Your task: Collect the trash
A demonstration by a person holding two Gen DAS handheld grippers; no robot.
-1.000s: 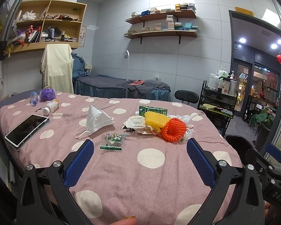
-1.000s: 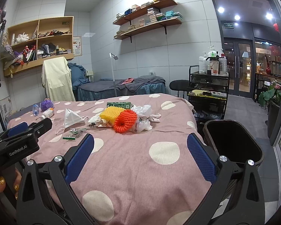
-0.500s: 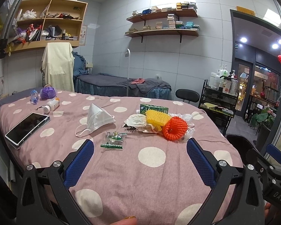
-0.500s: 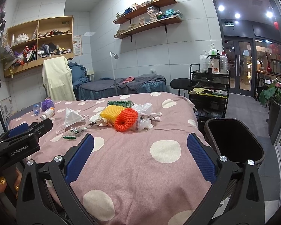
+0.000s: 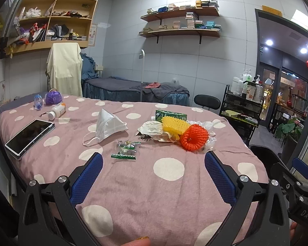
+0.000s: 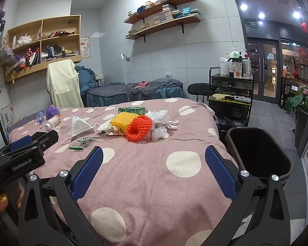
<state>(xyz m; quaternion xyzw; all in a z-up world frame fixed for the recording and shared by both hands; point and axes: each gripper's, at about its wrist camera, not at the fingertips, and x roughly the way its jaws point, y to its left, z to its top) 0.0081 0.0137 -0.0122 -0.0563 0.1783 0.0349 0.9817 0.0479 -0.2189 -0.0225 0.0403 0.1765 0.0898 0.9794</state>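
Right wrist view shows the black bin [image 6: 258, 153], seemingly empty, just off the bed's [image 6: 154, 184] right edge; the litter sits mid-bed, well left of the bin. Largest risk: the loose pile around the orange foam net [image 6: 138, 128] spills when lifted. The face mask [image 5: 108, 127], farther from the bin, may snag. Candy wrappers [image 5: 126, 150] are easily missed. Left gripper [image 5: 154, 176] and right gripper [image 6: 154, 174] gape wide, holding nothing.
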